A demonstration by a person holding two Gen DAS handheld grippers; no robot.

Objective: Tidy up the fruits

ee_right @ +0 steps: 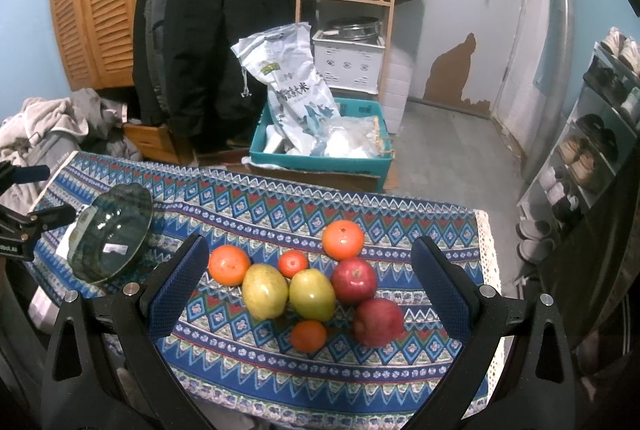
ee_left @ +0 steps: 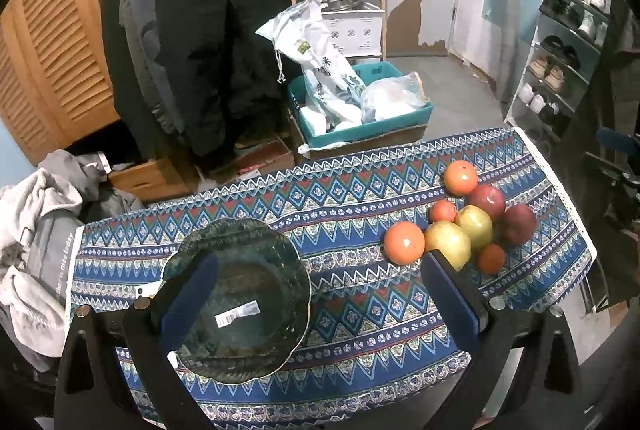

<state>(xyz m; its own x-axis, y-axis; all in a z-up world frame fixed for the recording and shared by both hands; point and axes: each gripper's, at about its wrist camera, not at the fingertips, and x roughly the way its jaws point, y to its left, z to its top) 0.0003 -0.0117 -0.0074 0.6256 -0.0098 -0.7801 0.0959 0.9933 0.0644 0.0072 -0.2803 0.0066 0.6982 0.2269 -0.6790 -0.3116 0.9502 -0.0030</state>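
Right claw (ee_right: 310,284) spread wide, empty, poised above the fruit pile with blue-padded fingers (ee_right: 180,282) bracketing the whole cluster. Probably lined up to choose a first piece.

Left claw (ee_left: 320,294) equally wide and empty, one finger over the dark green glass plate (ee_left: 240,242), the other close to the fruit. Likely waiting beside the plate as the receiving spot.

Between the right fingers: two yellow-green pears (ee_right: 265,290) (ee_right: 312,294) side by side and touching at the centre. Two red apples (ee_right: 354,281) (ee_right: 378,322) just to their right. Two large oranges (ee_right: 229,264) (ee_right: 343,239) at the far edge of the pile. Two small tangerines (ee_right: 293,263) (ee_right: 308,335), one tucked behind the pears, one in front.

All eight pieces heaped loosely on the worktop (ee_right: 248,206), under a blue patterned cloth, none yet on the plate. Plate well apart to the left, bare apart from a white price sticker (ee_left: 237,313). Sorting apparently not yet started.

Beyond the worktop: teal crate (ee_right: 320,162) on the floor holding a rice bag (ee_right: 288,86).
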